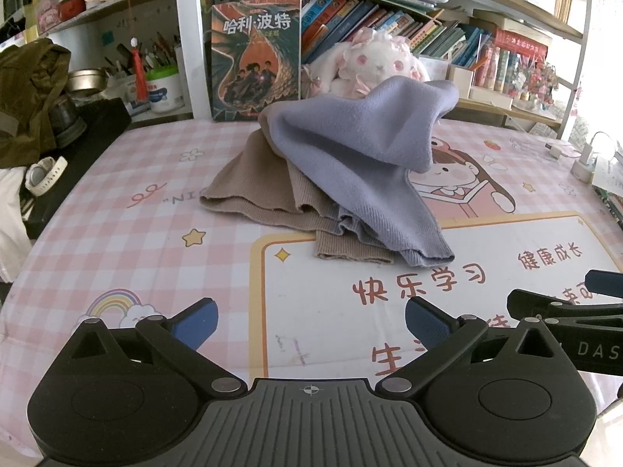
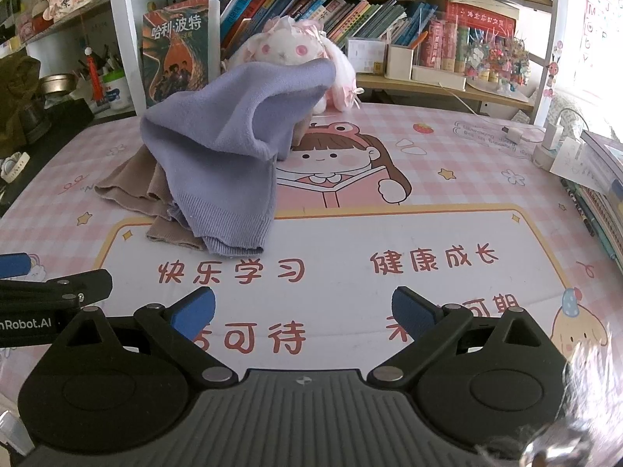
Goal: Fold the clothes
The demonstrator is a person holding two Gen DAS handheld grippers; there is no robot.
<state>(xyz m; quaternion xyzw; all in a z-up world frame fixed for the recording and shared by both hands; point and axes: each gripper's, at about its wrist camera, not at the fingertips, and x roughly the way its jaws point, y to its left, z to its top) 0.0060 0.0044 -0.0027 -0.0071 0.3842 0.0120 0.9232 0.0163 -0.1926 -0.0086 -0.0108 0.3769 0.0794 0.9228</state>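
A lavender knit garment (image 1: 362, 163) (image 2: 229, 148) lies heaped on top of a beige ribbed garment (image 1: 257, 194) (image 2: 132, 190) near the middle of the pink cartoon desk mat (image 1: 117, 233) (image 2: 428, 233). The pile leans against a white plush rabbit (image 1: 373, 62) (image 2: 288, 46) behind it. My left gripper (image 1: 311, 323) is open and empty, well short of the pile's ribbed hem. My right gripper (image 2: 303, 311) is also open and empty, in front of and right of the pile. In each wrist view the other gripper shows at the side edge.
A bookshelf with an upright book (image 1: 257, 54) (image 2: 175, 50) and many leaning books runs along the back. An olive garment (image 1: 31, 93) and a white watch (image 1: 44, 175) lie at the left edge. A charger and cable (image 2: 549, 140) and stacked books (image 2: 599, 190) sit at the right.
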